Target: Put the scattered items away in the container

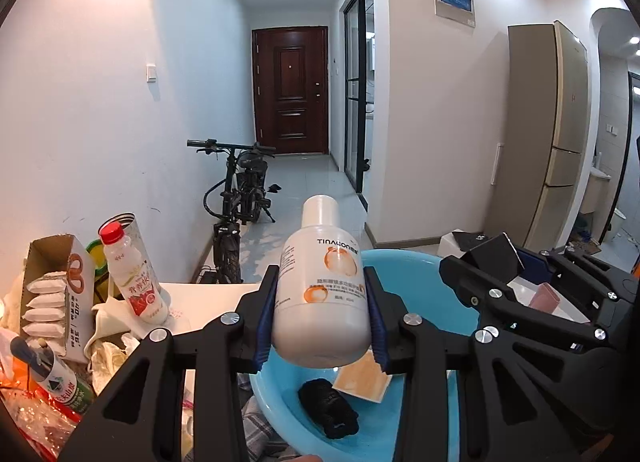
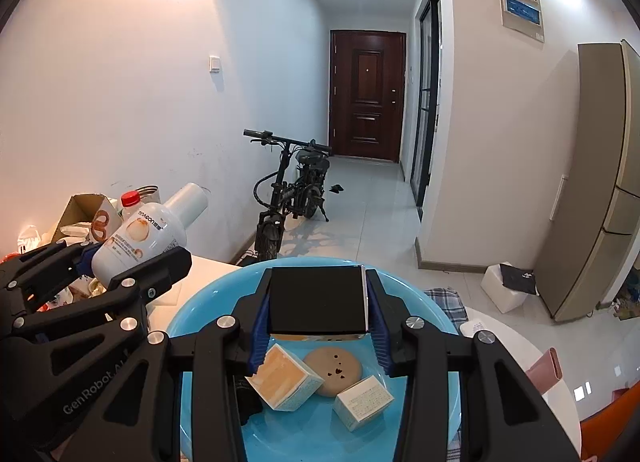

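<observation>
Over on the left of the tabletop (image 1: 208, 294) there's a clutter of stuff: an open snack box (image 1: 52, 294) and a red-capped drink bottle (image 1: 132, 274). Next along, the left gripper (image 1: 322, 322) has its jaws clamped on a white bottle (image 1: 322, 290), held cap-up above the blue basin (image 2: 208, 314). Right beside it, the right gripper (image 2: 318, 326) has its jaws squeezed onto a black box (image 2: 318, 300), also above the basin, where two small cartons (image 2: 286, 382), a round tan thing (image 2: 332, 370) and something black already lie.
</observation>
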`<state>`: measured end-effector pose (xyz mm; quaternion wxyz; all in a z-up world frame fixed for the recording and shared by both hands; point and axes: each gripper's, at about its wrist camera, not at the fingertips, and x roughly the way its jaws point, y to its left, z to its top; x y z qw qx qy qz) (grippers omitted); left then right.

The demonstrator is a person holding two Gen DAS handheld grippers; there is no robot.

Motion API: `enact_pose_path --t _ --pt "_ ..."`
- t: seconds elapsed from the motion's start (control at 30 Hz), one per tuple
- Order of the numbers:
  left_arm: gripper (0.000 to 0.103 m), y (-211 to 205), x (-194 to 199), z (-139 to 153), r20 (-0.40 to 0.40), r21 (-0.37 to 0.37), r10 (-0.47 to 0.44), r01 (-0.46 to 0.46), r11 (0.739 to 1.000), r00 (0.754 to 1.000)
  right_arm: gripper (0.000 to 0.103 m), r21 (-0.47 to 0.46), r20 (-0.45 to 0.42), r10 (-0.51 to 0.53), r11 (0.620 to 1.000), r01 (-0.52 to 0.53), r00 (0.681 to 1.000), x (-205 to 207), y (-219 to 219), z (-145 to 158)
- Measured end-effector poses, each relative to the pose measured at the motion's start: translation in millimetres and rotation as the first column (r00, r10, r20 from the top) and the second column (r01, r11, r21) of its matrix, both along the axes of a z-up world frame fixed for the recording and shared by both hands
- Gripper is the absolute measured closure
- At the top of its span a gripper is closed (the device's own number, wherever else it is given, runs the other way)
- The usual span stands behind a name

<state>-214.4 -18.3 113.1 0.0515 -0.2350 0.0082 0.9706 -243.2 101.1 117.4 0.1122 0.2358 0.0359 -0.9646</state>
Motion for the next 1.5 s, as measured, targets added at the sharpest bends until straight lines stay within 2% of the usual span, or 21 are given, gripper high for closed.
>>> enact_pose_path --t 0.23,1.1,1.5 --pt "0.066 2.1 -0.3 0.5 0.001 0.003 -0.024 0.024 1.0 1.0 0.059 -0.006 -0.005 -0.006 1.0 0.006 1.0 4.9 9.3 3.3" --pt "0.066 3.8 -5.0 -0.2 0.016 0.006 -0.017 0.017 1.0 1.0 0.059 -0.001 -0.001 -0.005 1.0 0.005 1.0 -0.6 2.6 2.3" --pt "0.066 7.4 -7.8 -3.4 0.024 -0.006 -0.028 0.028 1.0 0.999 0.059 -0.005 0.0 -0.016 1.0 0.016 1.0 2.0 14.6 0.9"
